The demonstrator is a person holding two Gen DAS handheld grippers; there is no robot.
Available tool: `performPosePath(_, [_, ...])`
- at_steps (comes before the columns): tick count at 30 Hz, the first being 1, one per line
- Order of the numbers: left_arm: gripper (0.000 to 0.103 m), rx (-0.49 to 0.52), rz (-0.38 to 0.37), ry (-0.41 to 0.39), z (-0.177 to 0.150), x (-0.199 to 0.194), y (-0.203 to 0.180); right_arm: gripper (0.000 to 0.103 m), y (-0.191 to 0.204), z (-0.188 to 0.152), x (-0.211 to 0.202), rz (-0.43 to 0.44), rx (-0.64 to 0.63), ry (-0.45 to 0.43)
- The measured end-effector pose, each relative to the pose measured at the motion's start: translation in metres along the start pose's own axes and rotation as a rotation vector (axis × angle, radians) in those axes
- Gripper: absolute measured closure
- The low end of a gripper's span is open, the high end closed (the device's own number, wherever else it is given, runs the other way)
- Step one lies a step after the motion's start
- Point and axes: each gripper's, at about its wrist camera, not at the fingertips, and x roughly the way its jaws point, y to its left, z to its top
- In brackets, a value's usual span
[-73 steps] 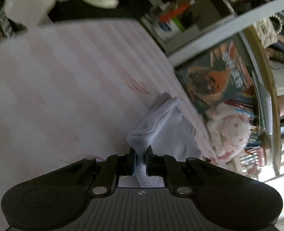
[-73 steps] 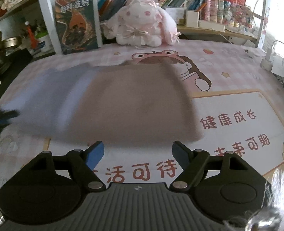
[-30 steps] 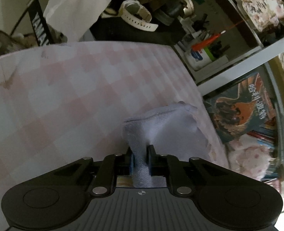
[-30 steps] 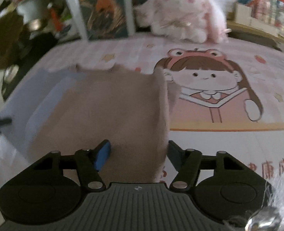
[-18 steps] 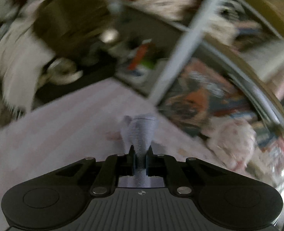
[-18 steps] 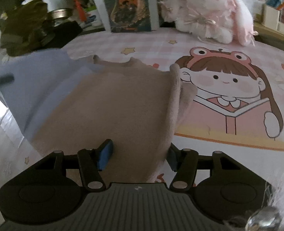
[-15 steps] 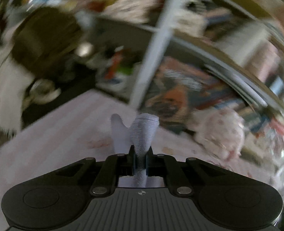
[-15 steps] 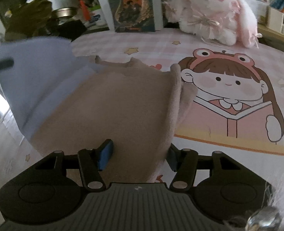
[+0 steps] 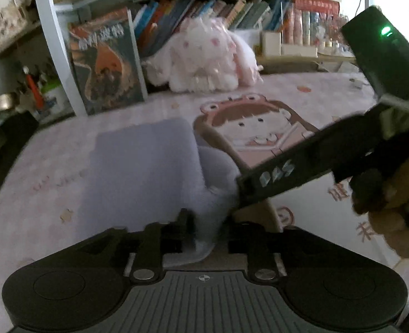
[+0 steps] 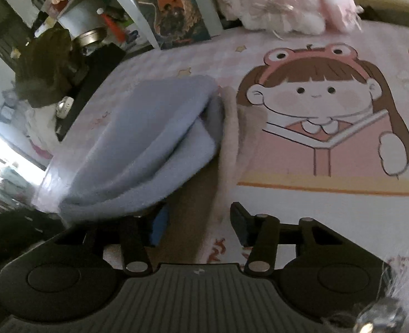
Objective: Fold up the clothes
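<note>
A soft cloth, pale blue on one side and beige on the other, lies folded over on the pink cartoon mat. In the left wrist view the blue cloth has a fold between my left gripper's fingers; the left gripper stands slightly open around it. The other tool's finger reaches in from the right onto the cloth. In the right wrist view the blue layer covers the beige layer. My right gripper is open, straddling the cloth's near edge.
A pink plush toy and a standing book sit at the back under shelves of books. Clutter and a dark gap lie beyond the mat's left edge. The mat's cartoon girl print lies right of the cloth.
My left gripper swung the blue corner up and over to the right, laying the blue side across the beige. Its jaws have loosened. The right gripper stayed open at the near edge.
</note>
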Motion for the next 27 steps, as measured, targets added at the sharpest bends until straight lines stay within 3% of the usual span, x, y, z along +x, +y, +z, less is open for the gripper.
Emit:
performPosePath(4, [0.059,-0.031,-0.093,-0.027,0.002,-0.013,0.006,0.055,-0.013,-0.002,-0.014,0.049,0.054,0.008])
performPosePath(9, [0.058,-0.197,-0.235,-0.141,0.003,-0.050,0.041,0.055,-0.035,0.004,-0.037,0.196,0.215,-0.021])
performPosePath(12, [0.058,-0.285,-0.166,-0.165,0.003,-0.051,0.062,0.049,-0.044,0.013,-0.032,0.341,0.335,-0.002])
performPosePath(14, [0.060,-0.302,-0.100,-0.156,0.003,-0.045,0.071,0.046,-0.042,0.018,-0.019,0.389,0.379,0.039])
performPosePath(15, [0.062,-0.289,-0.057,-0.139,0.003,-0.038,0.072,0.046,-0.041,0.020,-0.012,0.388,0.392,0.057])
performPosePath(20, [0.064,-0.208,-0.038,-0.041,-0.011,-0.010,0.066,0.046,-0.029,0.029,0.024,0.335,0.435,0.106])
performPosePath(24, [0.064,-0.179,-0.058,-0.010,-0.019,-0.007,0.062,0.051,-0.018,0.042,0.040,0.267,0.382,0.036])
performPosePath(27, [0.064,-0.157,-0.072,0.013,-0.026,-0.005,0.060,0.066,-0.008,0.048,0.039,0.244,0.298,-0.030])
